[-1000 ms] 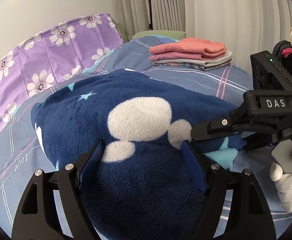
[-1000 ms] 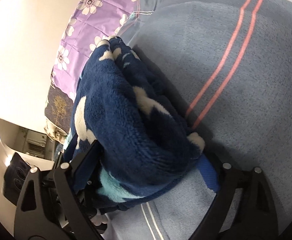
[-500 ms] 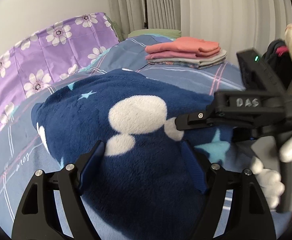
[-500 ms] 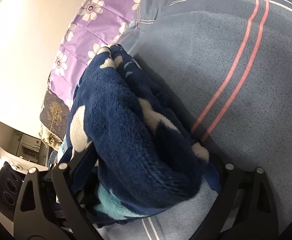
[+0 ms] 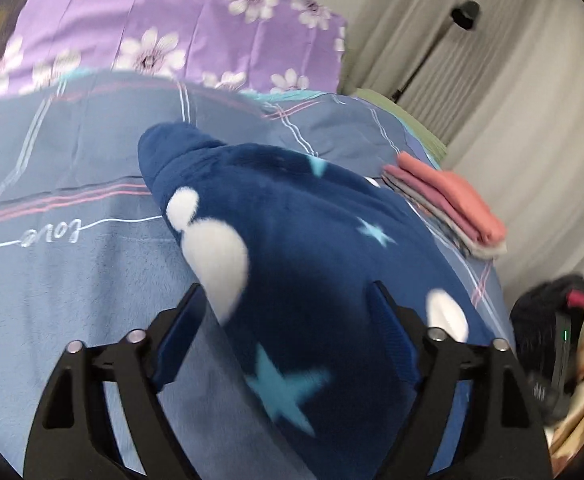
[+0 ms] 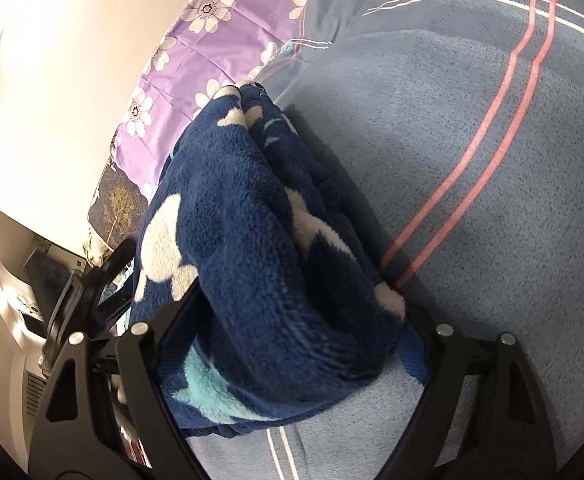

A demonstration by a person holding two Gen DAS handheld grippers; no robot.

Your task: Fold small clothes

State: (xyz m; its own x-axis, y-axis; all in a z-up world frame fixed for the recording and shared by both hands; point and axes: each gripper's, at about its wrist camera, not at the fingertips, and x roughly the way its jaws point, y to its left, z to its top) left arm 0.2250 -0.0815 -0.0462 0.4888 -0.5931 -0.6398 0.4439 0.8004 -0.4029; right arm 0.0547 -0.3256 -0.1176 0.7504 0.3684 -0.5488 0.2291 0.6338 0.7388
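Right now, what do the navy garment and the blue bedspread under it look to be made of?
Navy garment: thick fleece or plush, matte, with a fuzzy nap and soft rounded folds. Blue bedspread: shorter-pile brushed fabric, matte, with a fine fuzzy texture and pink stripes; its fibre cannot be told.

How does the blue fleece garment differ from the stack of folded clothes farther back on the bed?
The blue fleece garment is thick, plush and bulky, patterned with white shapes and stars; the stack of folded clothes is thin, flat and mostly plain pink and grey. The garment is one piece lying between the tool fingers; the stack is several pieces, untouched. Both rest on the bedspread.
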